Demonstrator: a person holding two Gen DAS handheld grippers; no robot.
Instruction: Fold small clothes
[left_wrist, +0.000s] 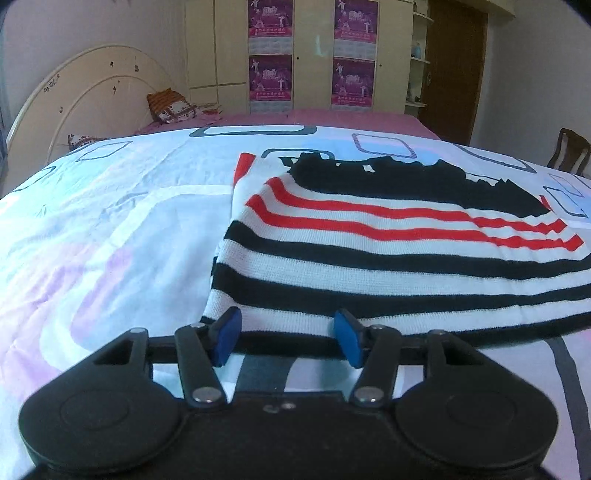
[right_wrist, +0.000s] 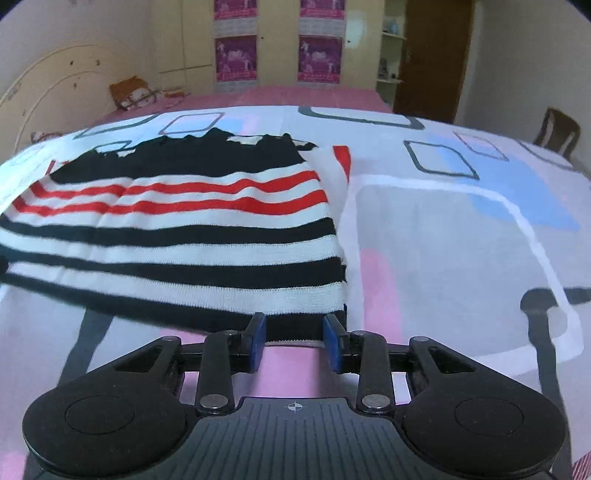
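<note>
A small knit sweater (left_wrist: 388, 251) with black, white and red stripes lies flat on the bed, its sides folded in. It also shows in the right wrist view (right_wrist: 184, 236). My left gripper (left_wrist: 287, 338) is open at the sweater's near left hem, its blue pads (left_wrist: 227, 338) on either side of the hem edge. My right gripper (right_wrist: 294, 341) is open at the near right hem corner, its blue pads (right_wrist: 258, 339) flanking the black hem band. Neither gripper holds the cloth.
The sweater rests on a white quilt (left_wrist: 110, 221) with pastel squares, over a pink bedsheet (left_wrist: 332, 118). Beyond are a curved headboard (left_wrist: 92, 85), pillows (left_wrist: 170, 107), a wardrobe with posters (left_wrist: 314, 55), a brown door (left_wrist: 454, 70) and a chair (left_wrist: 569, 151).
</note>
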